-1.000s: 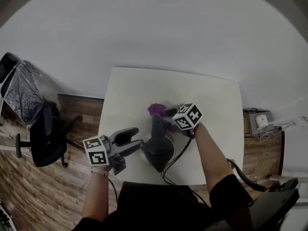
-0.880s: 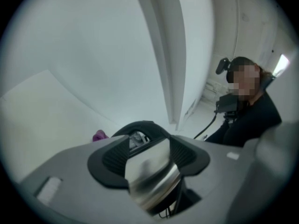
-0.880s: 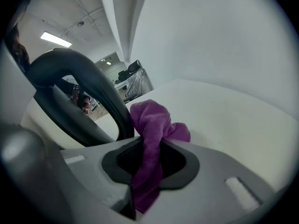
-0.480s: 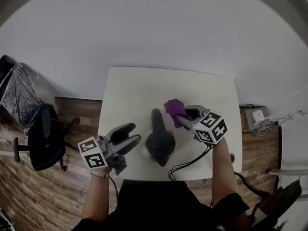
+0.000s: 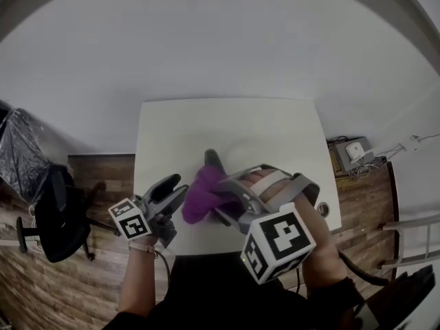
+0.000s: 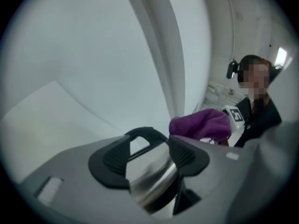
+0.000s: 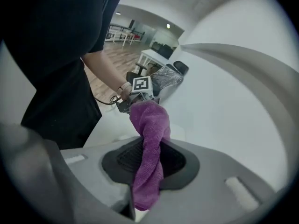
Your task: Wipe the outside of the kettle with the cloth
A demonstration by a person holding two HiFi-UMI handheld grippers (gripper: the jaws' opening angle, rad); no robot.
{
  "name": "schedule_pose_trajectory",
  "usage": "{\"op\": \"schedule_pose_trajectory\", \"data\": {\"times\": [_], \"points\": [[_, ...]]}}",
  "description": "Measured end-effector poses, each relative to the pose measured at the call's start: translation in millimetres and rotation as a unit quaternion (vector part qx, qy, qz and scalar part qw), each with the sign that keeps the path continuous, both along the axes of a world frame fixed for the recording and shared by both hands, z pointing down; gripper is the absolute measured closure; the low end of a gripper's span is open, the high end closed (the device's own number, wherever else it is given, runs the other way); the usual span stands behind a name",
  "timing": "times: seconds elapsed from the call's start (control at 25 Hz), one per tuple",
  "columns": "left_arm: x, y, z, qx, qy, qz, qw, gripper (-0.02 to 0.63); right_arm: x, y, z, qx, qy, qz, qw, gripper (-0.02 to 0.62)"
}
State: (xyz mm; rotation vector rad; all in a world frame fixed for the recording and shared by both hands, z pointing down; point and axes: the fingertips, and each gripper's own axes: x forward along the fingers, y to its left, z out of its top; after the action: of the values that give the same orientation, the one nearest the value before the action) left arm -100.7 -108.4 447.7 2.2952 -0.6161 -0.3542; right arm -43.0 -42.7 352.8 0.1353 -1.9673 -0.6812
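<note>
**Cloth up high, kettle hidden: a blind drop looms**

The right gripper [image 7: 152, 160] pinches the purple cloth [image 7: 150, 120] tight between its pads, one thick fold sticking out ahead and a tail hanging behind. In the head view it hangs high over the table [image 5: 179, 129], close under the camera. Cloth and gripper blanket nearly all of the kettle [image 6: 149, 178], and only a dark tip pokes out beyond.

That's the danger. Coming down on a target the head can't see, the gripper's hard front could land before the cloth and tip the kettle or shove it across the table.

The left gripper [image 6: 148, 146] points level at it, jaws spread, having just closed in a little. Shiny kettle wall shows between them; whether the pads touch it, I can't tell. If they don't, nothing braces the kettle against the wipe.

And the fold is narrow: a hard drag could pull the cloth out of the pinch.
</note>
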Motion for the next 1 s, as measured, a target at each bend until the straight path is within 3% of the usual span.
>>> {"op": "schedule_pose_trajectory", "data": {"times": [0.16,0.28,0.4,0.56,0.68,1.0], "points": [[-6.7,1.7,1.0,-0.003,0.009,-0.003,0.9999,0.362,-27.7,2.3,28.7,-0.007,0.083,-0.031,0.996,0.505],[-11.7,5.6,3.4,-0.011,0.020,-0.008,0.9997,0.362,-25.4,-1.6,46.8,-0.031,0.118,-0.016,0.992,0.506],[-12.3,10.3,4.8,-0.013,0.017,-0.006,0.9998,0.362,-10.2,-10.4,48.6,-0.051,0.102,0.026,0.993,0.505],[-5.2,12.4,-0.6,-0.001,0.002,0.008,1.0000,0.362,13.5,-20.5,40.8,-0.092,0.028,0.088,0.991,0.505],[-0.2,13.7,-5.9,0.007,0.004,0.017,0.9998,0.362,35.9,-25.6,40.2,-0.102,-0.001,0.131,0.986,0.506],[2.3,12.8,-18.3,0.024,0.001,0.015,0.9996,0.364,105.4,-29.9,56.4,-0.089,0.032,0.222,0.970,0.505]]}}
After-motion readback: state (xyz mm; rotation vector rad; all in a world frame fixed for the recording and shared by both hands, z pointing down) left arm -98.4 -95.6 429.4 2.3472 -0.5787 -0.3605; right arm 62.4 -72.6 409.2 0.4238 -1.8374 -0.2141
